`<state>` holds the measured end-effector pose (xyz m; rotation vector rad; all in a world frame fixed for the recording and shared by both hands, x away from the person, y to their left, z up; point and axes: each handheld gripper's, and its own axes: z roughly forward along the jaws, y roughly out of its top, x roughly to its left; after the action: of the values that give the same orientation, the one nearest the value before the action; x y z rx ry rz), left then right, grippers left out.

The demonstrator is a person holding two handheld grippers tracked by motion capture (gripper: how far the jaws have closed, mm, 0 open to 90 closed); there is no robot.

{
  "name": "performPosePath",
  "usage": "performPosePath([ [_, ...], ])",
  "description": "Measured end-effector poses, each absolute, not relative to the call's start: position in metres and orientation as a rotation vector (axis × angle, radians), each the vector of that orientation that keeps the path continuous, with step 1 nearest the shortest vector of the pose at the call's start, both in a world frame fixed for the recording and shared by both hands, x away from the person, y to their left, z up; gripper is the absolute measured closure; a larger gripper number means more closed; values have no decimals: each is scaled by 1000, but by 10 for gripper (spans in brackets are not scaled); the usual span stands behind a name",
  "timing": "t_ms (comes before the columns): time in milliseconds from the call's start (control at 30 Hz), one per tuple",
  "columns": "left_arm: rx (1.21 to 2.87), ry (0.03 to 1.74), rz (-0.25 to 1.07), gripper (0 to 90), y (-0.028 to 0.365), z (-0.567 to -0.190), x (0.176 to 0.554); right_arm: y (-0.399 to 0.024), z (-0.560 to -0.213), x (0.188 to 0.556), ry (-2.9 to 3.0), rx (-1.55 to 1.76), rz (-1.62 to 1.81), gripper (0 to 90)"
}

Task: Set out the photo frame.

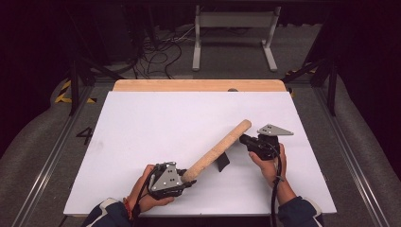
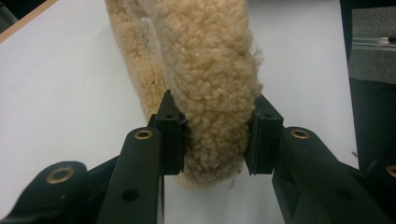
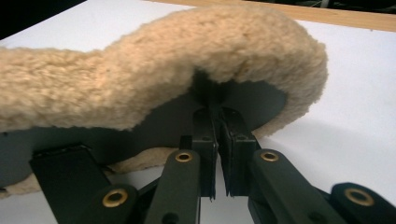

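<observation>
Much of the fleece roll (image 1: 218,150) stays hidden from you: in the left gripper view its far end runs off the top edge, and in the right gripper view its long side is cut off at the left. What the dark underside is made of is hard to make out — it reads as a smooth black backing with a black strap tab (image 3: 65,175) low at the left, but no more can be told.

The roll is tan, curly and woolly, rolled into a long tube, lying slantwise over the white worktop (image 1: 142,127), lifted between your two hands.

Your left tongs (image 1: 185,178) clamp the near end, pads (image 2: 170,135) pressing into the pile on both sides. Your right tongs (image 1: 242,139) are nearly closed — pinching the thin dark edge under the far end.
</observation>
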<state>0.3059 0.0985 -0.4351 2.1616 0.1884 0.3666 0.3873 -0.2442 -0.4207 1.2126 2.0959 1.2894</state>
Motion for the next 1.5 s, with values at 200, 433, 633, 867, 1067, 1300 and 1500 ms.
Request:
performPosePath([
  [200,2158,176,350,647,91,-435,304,-240,-421,390,2112,1199,1277,851],
  [433,2158,158,319,644,83,-436,305,-232,-415,388,2138,1194,1301,865],
  [633,2162,141,327,623,73,-435,305,-229,-411,388,2157,1209,1297,875],
  [867,2162,155,308,601,70,-435,306,-222,-410,393,2187,1210,1254,875],
  [1067,2159,152,291,553,61,-435,308,-212,-411,398,2215,1185,1227,876],
  [1300,2147,172,270,495,52,-435,310,-205,-410,402,2215,1206,1233,900],
  [1500,2131,193,254,459,51,-436,313,-199,-410,400,2221,1193,1251,900],
])
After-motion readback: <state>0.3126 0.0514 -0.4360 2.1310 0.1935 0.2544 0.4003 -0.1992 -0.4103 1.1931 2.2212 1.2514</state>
